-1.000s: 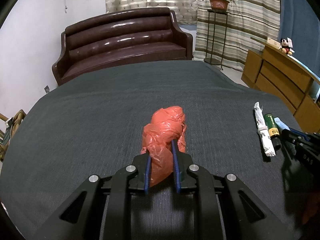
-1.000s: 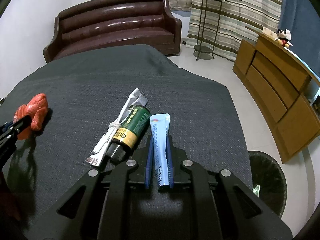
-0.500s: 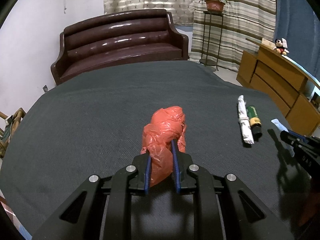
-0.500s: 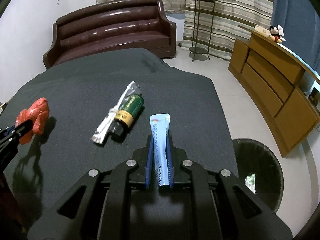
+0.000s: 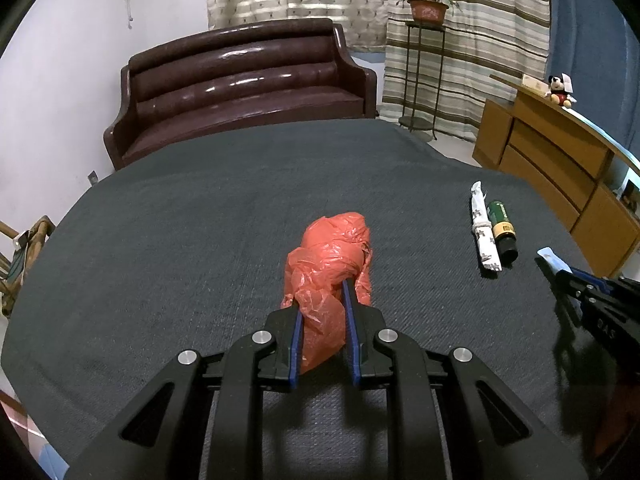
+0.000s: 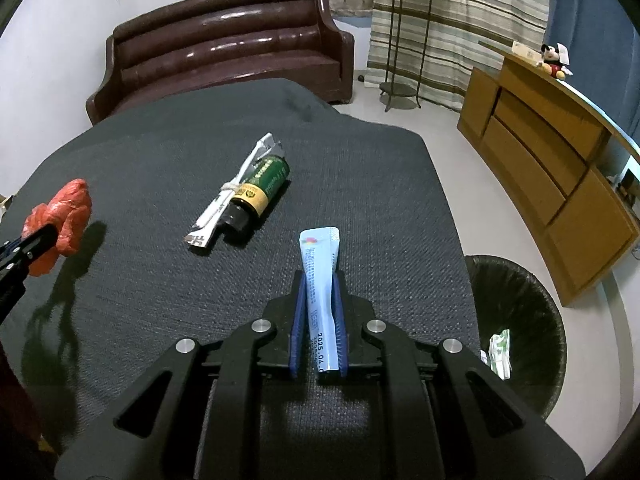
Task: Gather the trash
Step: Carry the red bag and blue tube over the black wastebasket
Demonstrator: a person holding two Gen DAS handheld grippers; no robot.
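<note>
My left gripper (image 5: 322, 286) is shut on a crumpled red plastic bag (image 5: 330, 256), lifted above the dark grey tabletop (image 5: 200, 220). The same red bag (image 6: 60, 220) shows at the far left of the right wrist view, casting a shadow on the cloth. My right gripper (image 6: 319, 280) is shut on a light blue sachet (image 6: 320, 276) that sticks out past the pads. A green bottle (image 6: 260, 192) and a white wrapper (image 6: 236, 188) lie side by side on the table between the two grippers; the bottle (image 5: 502, 228) and wrapper (image 5: 484, 232) also appear at the right of the left wrist view.
A black mesh bin (image 6: 520, 332) with a scrap of paper inside stands on the floor right of the table. A brown leather sofa (image 5: 240, 84) sits behind the table, a wooden cabinet (image 6: 552, 152) along the right wall, a plant stand (image 6: 404, 36) by the curtains.
My right gripper has drawn back to the right with the sachet, away from the bottle and wrapper; more of the bin shows. The left gripper still holds the red bag, little moved.
</note>
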